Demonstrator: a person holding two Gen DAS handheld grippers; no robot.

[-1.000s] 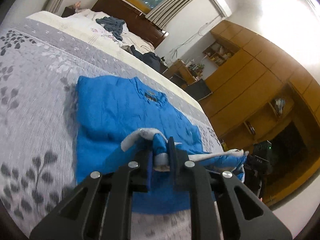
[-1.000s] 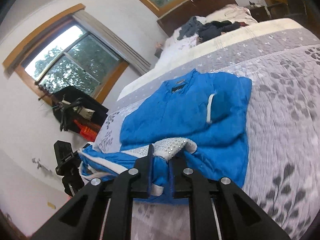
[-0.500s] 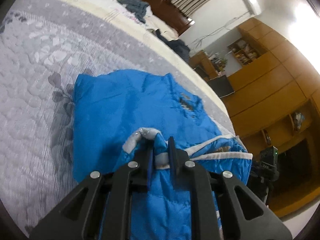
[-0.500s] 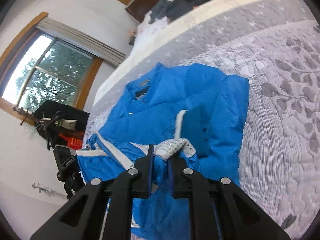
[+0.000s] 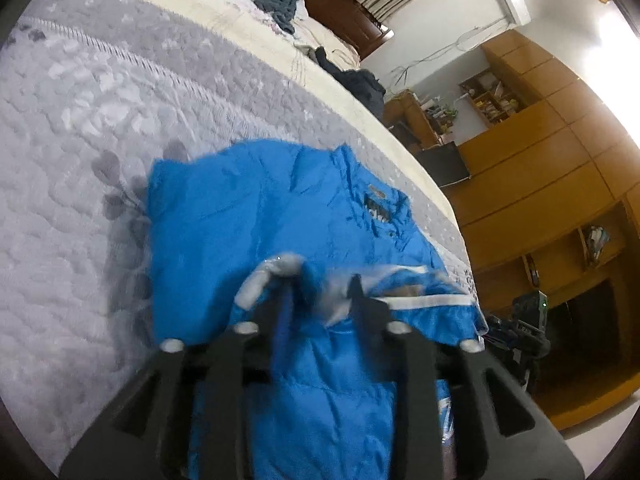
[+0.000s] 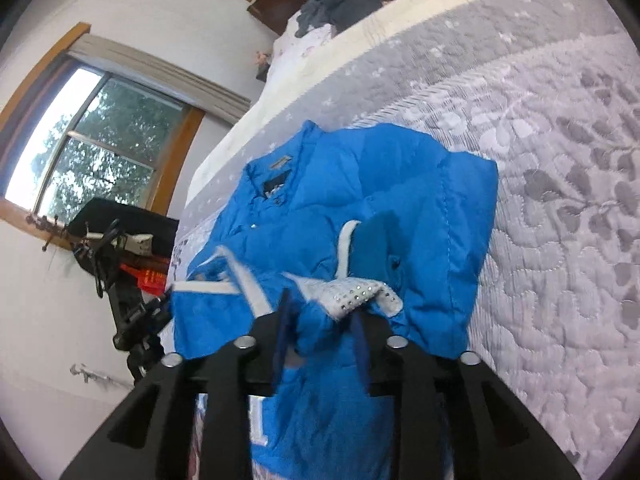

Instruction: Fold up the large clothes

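On the quilted bed (image 5: 80,120), both grippers (image 5: 320,296) (image 6: 320,316) stand spread, hem loose between them, so the blue jacket (image 5: 248,216) risks unfolding.

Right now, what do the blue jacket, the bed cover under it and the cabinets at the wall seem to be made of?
Blue jacket: probably smooth synthetic shell with padding; it is slightly shiny and puffy between stitched seams. Its grey-white trim carries small shiny studs.
Bed cover: quilted fabric, matte, grey with stitched leaf patterns in relief.
Cabinets: wood or wood veneer, orange-brown, with a smooth sheen.
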